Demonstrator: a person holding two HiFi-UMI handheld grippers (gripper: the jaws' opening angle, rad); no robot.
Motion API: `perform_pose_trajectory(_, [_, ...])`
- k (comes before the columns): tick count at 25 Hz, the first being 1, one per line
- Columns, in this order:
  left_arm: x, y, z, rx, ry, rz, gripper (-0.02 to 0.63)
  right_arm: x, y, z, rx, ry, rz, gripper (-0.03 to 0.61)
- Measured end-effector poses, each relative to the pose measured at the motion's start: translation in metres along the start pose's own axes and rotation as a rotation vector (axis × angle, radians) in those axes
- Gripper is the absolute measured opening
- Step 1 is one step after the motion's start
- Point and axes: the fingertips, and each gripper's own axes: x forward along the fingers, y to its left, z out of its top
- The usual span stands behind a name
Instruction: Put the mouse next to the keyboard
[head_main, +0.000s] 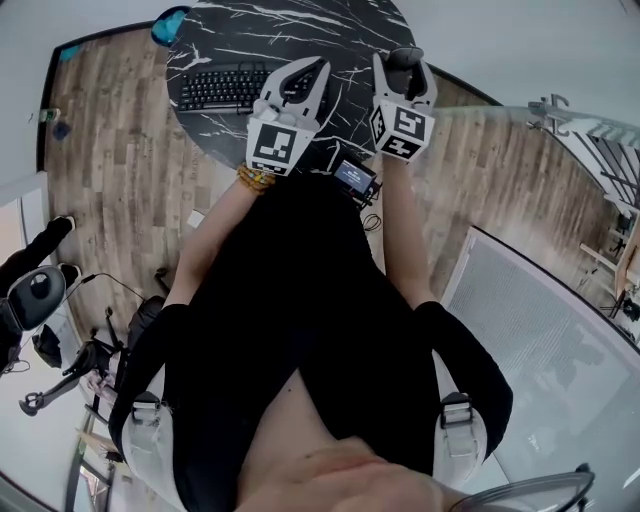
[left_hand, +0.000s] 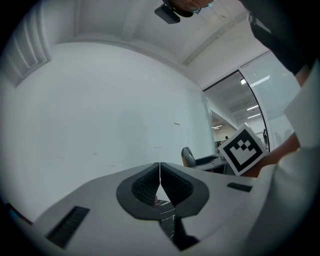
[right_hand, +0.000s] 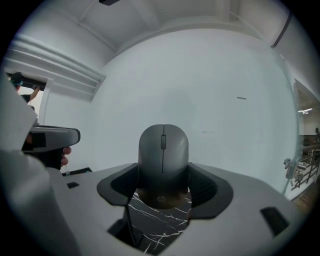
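Note:
A grey mouse (right_hand: 163, 157) is clamped between the pads of my right gripper (right_hand: 164, 186), raised above the black marble table (right_hand: 157, 227) with its nose pointing up toward the white wall. In the head view the same right gripper (head_main: 402, 68) holds the mouse (head_main: 404, 66) over the table's right part. The black keyboard (head_main: 222, 87) lies on the table (head_main: 340, 30) at the left. My left gripper (head_main: 303, 78) hovers just right of the keyboard; in the left gripper view its pads (left_hand: 170, 187) meet with nothing between them.
A small device with a lit screen (head_main: 355, 177) sits at the table's near edge between my arms. Wood floor surrounds the round table. A person's shoes and gear (head_main: 40, 290) lie at the left; a glass partition (head_main: 540, 330) stands at the right.

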Motion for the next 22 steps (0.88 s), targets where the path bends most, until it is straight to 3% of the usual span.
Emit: perform_pose_trajectory(22, [0.016, 0.015, -0.032, -0.025, 0.074, 0.059, 0.017, 0.028, -0.004, -0.083, 0.095, 0.172, 0.055, 0.287])
